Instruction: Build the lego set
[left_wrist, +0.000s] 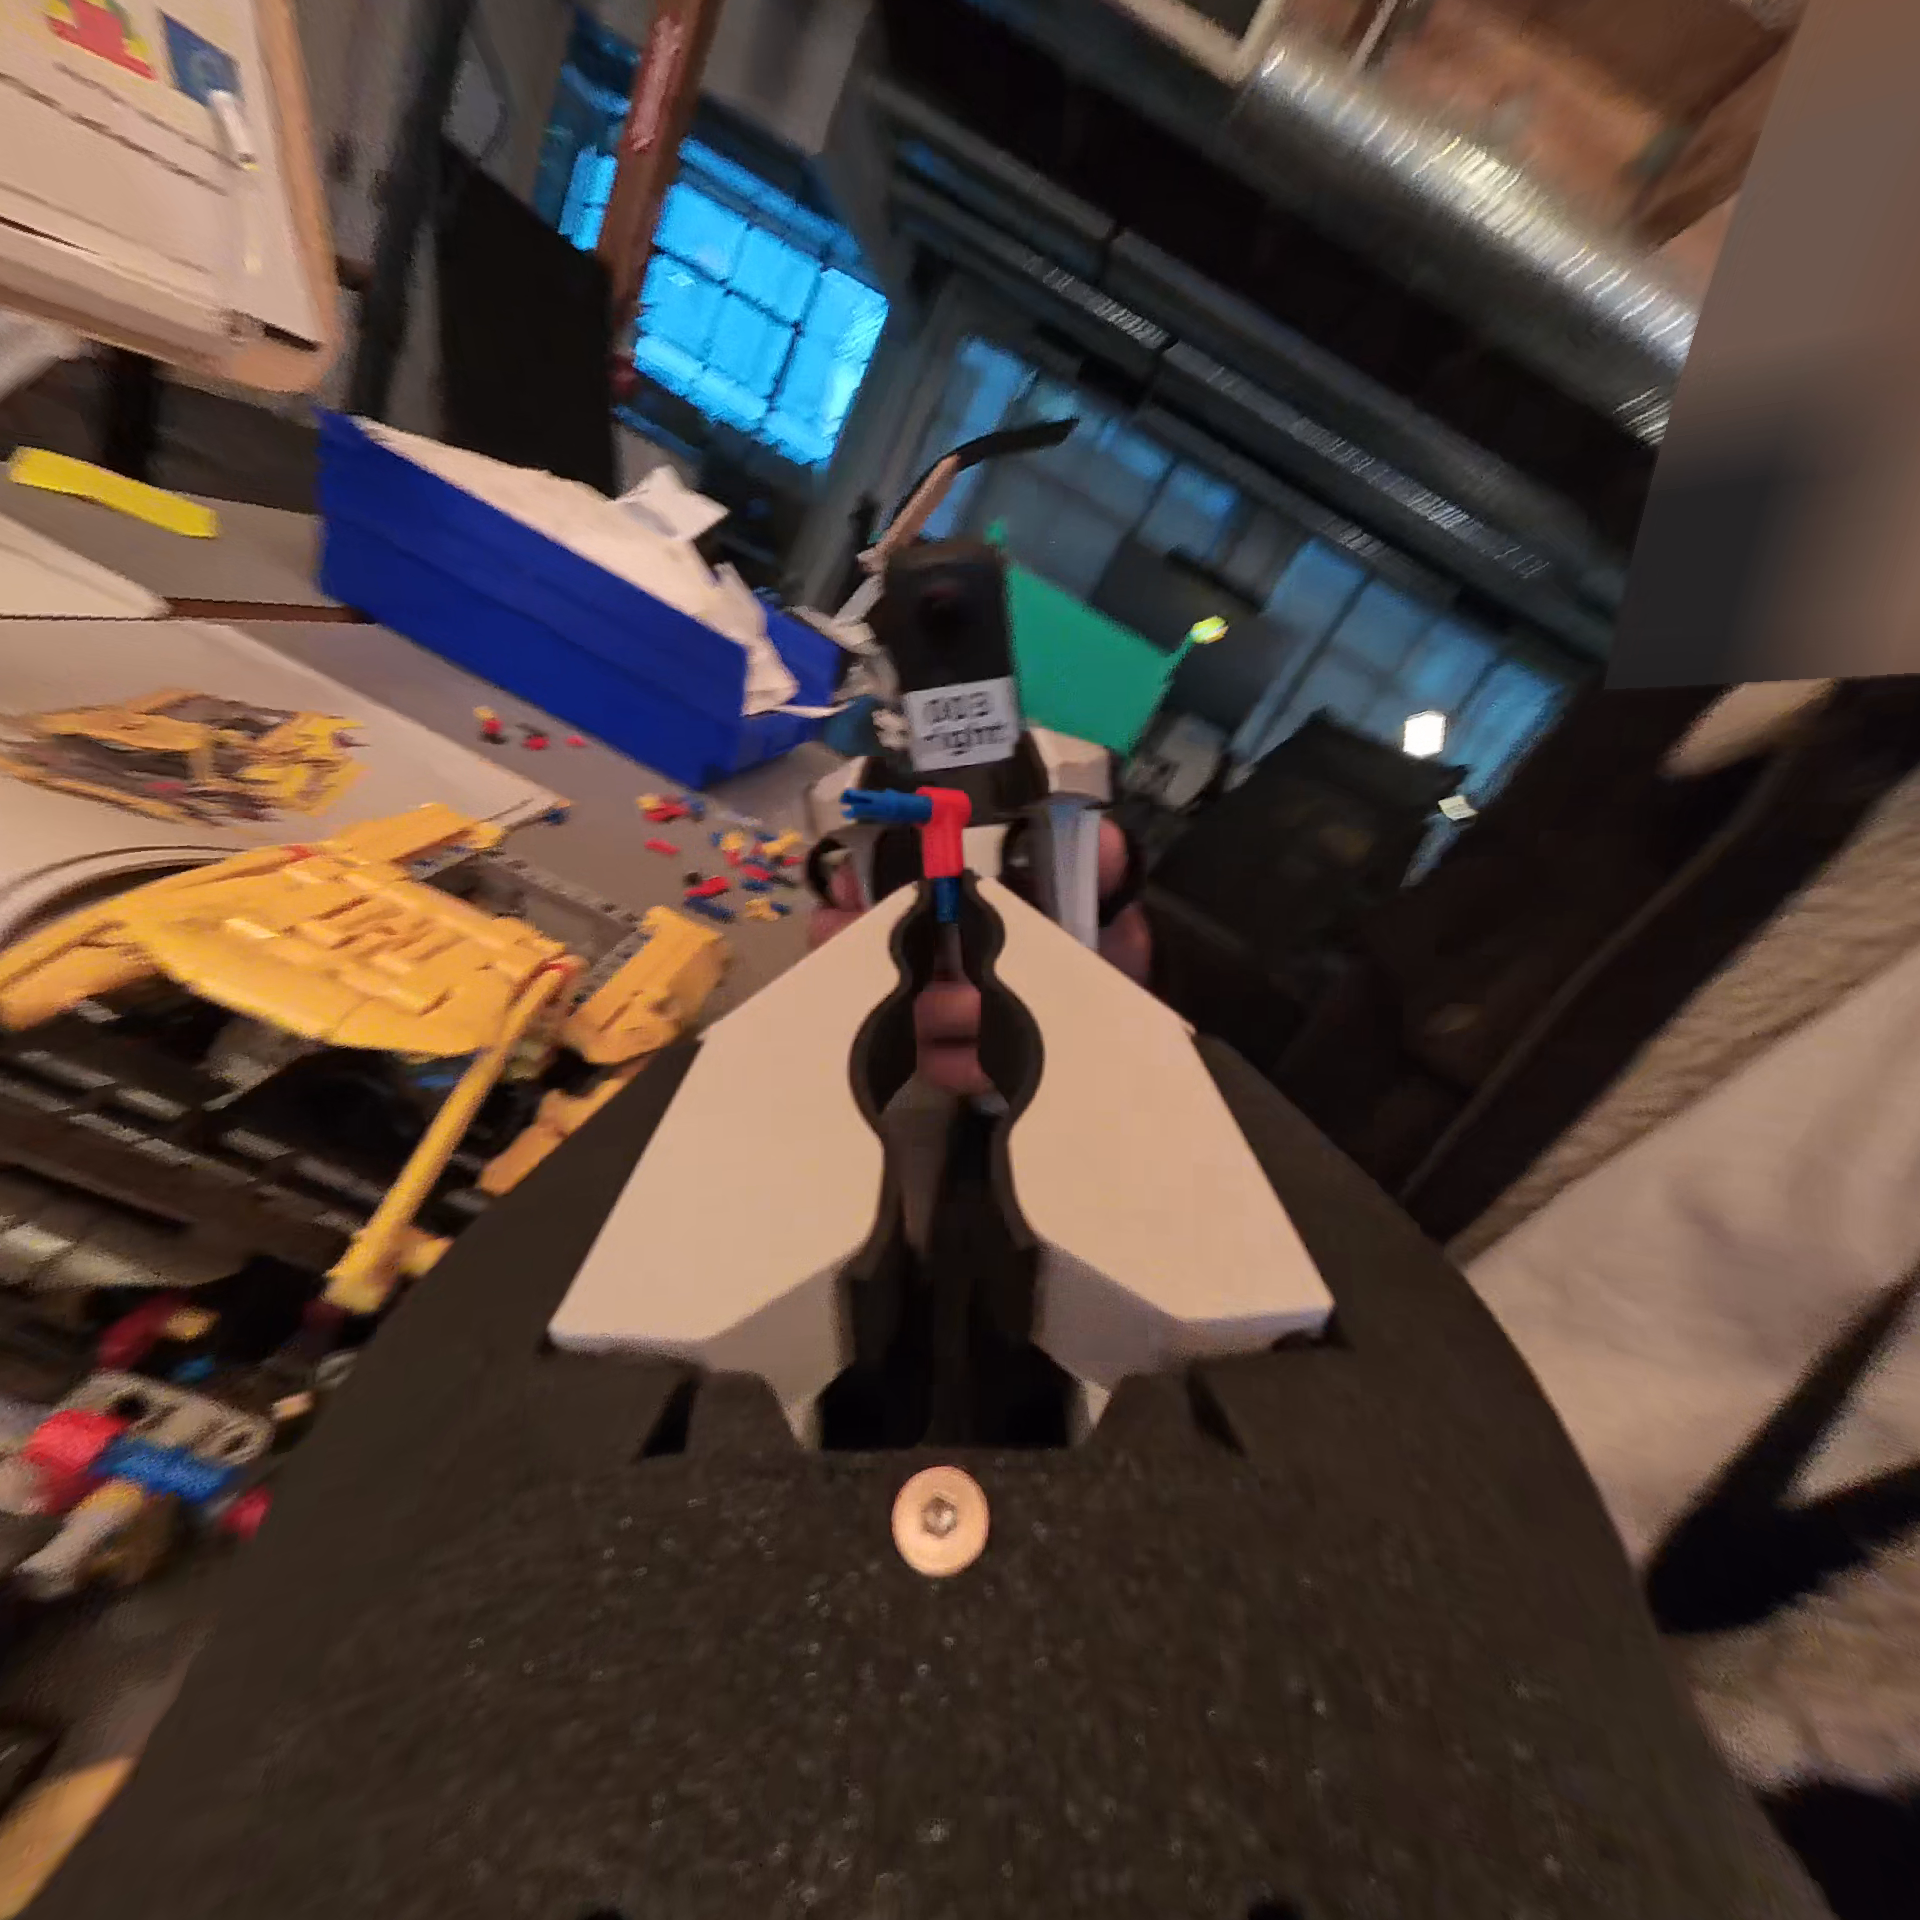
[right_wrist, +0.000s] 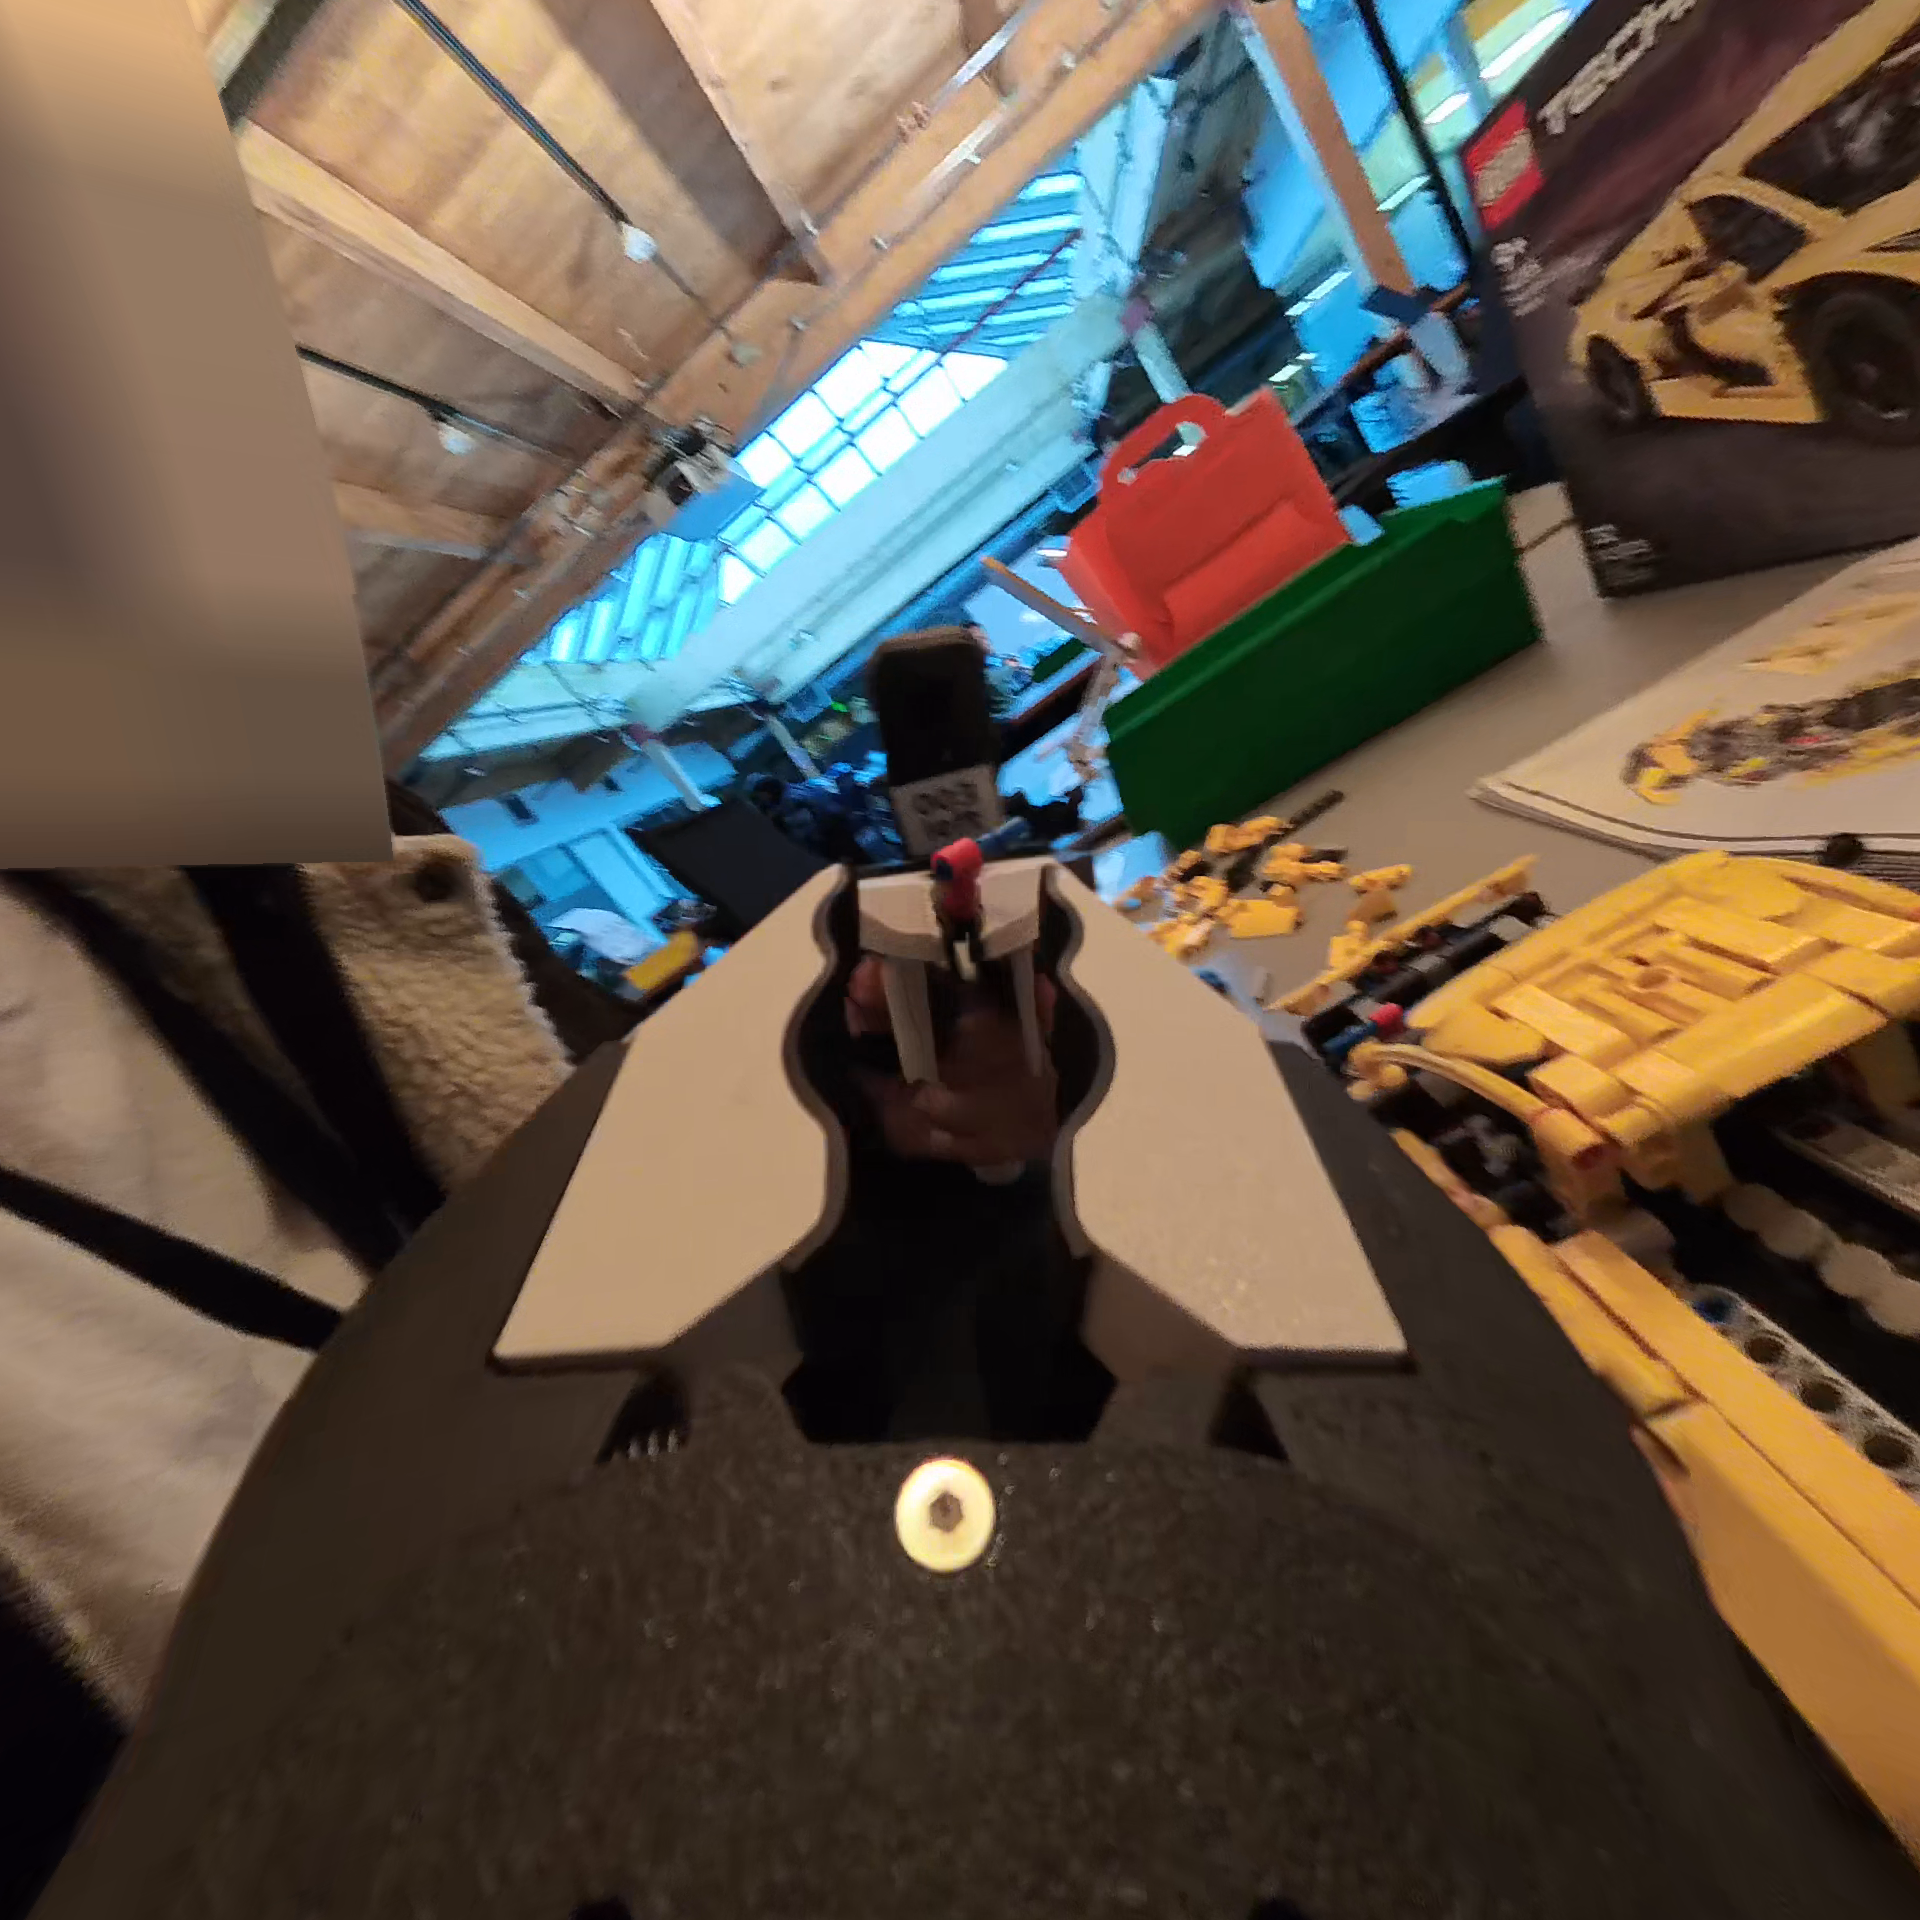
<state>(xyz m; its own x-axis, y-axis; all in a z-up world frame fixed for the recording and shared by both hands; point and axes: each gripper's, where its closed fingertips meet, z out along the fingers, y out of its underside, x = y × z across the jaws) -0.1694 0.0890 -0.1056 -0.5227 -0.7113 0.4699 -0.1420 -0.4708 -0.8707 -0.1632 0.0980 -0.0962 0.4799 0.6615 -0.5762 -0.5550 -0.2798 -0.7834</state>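
Observation:
My left gripper (left_wrist: 943, 896) is shut on the blue pin at the lower end of a small red angled connector (left_wrist: 941, 831). A second blue pin (left_wrist: 871, 800) sticks out of it to the left. I hold the piece up in the air. My right gripper (right_wrist: 945, 881) faces it with its jaws open, and its fingertips (right_wrist: 836, 894) flank the left gripper's tip (right_wrist: 945, 930) and the red connector (right_wrist: 958, 862). The partly built yellow Lego car lies on the table in the left wrist view (left_wrist: 312, 956) and in the right wrist view (right_wrist: 1662, 987).
Loose small pieces (left_wrist: 727, 852) and yellow parts (right_wrist: 1247, 894) lie on the grey table. A blue bin (left_wrist: 540, 603), a green bin (right_wrist: 1320, 675) with a red bag (right_wrist: 1205, 520), the set's box (right_wrist: 1714, 260) and an open instruction booklet (right_wrist: 1714, 748) stand around. A person's light fleece sleeve (right_wrist: 156, 1091) is close. Both grippers' tips are close together, under 4 cm apart.

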